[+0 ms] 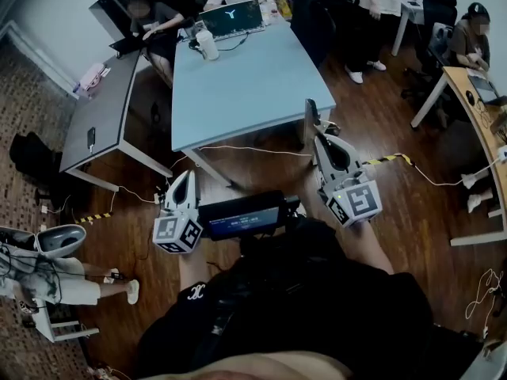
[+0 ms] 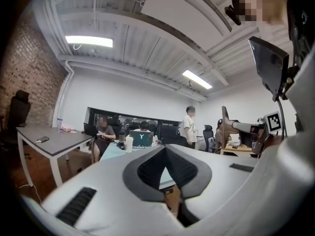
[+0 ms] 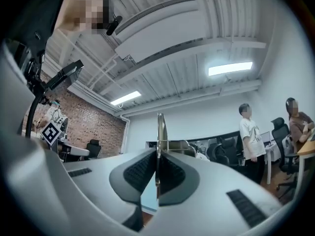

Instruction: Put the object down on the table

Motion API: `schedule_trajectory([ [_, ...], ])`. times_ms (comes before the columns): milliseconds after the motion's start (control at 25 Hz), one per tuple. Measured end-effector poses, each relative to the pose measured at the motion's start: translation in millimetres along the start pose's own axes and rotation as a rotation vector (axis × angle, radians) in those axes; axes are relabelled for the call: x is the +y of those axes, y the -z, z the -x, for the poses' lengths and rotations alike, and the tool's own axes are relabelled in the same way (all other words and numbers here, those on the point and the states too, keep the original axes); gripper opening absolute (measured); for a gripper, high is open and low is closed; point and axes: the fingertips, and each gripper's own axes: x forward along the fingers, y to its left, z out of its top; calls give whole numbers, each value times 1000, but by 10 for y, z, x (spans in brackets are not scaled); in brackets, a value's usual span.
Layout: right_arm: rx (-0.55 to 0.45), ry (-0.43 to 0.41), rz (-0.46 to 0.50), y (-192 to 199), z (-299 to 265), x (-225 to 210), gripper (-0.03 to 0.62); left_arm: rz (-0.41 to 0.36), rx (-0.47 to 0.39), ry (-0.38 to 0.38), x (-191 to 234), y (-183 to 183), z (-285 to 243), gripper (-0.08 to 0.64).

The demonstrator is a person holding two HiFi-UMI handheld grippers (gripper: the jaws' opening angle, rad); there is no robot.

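Right gripper (image 1: 325,141) is clamped tight on the thin flat object (image 3: 160,129). The object stands on edge between the jaws and pokes up past their tips. It shows as a sliver in the right gripper view and as a dark slab in the head view. It's held in the air, centre-right of the head view, right by the near right corner of the light blue surface (image 1: 253,85) and clear of it. Left gripper (image 2: 165,150), lower left of centre in the head view, has its jaws closed tip to tip with nothing between them. At the top of the frame, on the far end of the blue surface, are an open laptop (image 1: 231,18) and a white cup (image 1: 208,44), with people seated behind. A grey surface (image 1: 103,109) sits at the left, with a phone (image 1: 91,138) lying on it.
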Motion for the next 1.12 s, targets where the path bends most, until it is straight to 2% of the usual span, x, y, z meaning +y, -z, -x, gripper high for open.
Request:
schedule_trajectory([
  [360,3,-89,2,180,-1211,-856,-11,-57,-40,-20,191,-473,-1392,-8],
  [560,54,-128,-21,465,-1607,-1061,-11,-44,-26,-46,299,-415,-1778,-8],
  [800,116,-152,-40,794,-2056,-1052,-11,-4,23,-63,541,-264,-1985,-8],
  [1000,239,-149,-96,1366,-2416,-1100,-11,-2,40,-63,711,-223,-2074,-8],
  [1120,372,-139,-139,2034,-2630,-1103,-11,8,49,-84,846,-179,-2104,-8],
])
